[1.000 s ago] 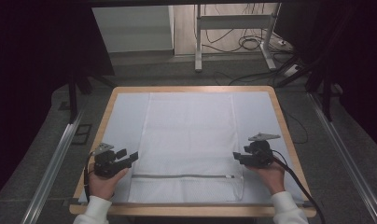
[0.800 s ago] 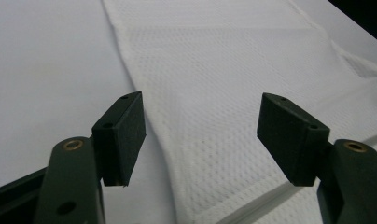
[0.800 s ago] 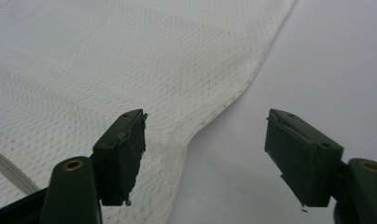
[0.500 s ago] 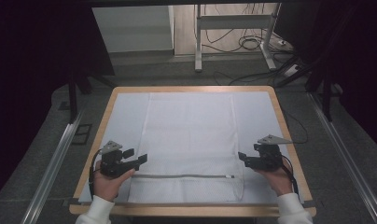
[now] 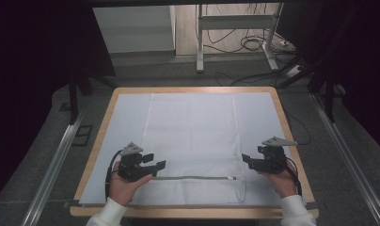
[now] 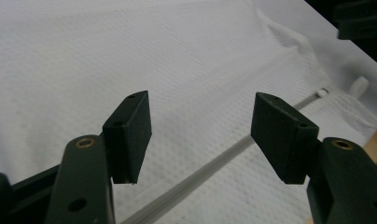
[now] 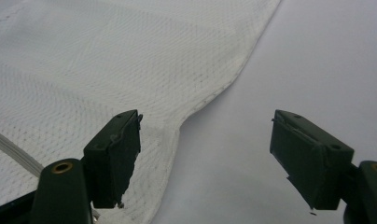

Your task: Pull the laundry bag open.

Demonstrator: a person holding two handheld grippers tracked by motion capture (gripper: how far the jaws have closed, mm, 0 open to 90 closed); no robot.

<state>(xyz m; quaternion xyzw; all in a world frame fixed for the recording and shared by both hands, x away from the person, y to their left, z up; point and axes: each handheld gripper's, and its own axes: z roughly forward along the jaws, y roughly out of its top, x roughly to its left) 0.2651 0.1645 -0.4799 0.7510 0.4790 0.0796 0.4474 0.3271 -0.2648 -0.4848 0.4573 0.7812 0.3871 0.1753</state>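
Both tongs have drawn outward: left tongs [image 5: 153, 165] and right tongs [image 5: 248, 160] gape empty beside the white mesh zippered laundry bag [image 5: 193, 136], flat on the white-covered tabletop [image 5: 124, 117].

Your left gripper [image 5: 156, 165] moved inward over the mesh bag's [image 5: 193, 136] left edge, your right gripper [image 5: 248, 159] drew outward off its right edge
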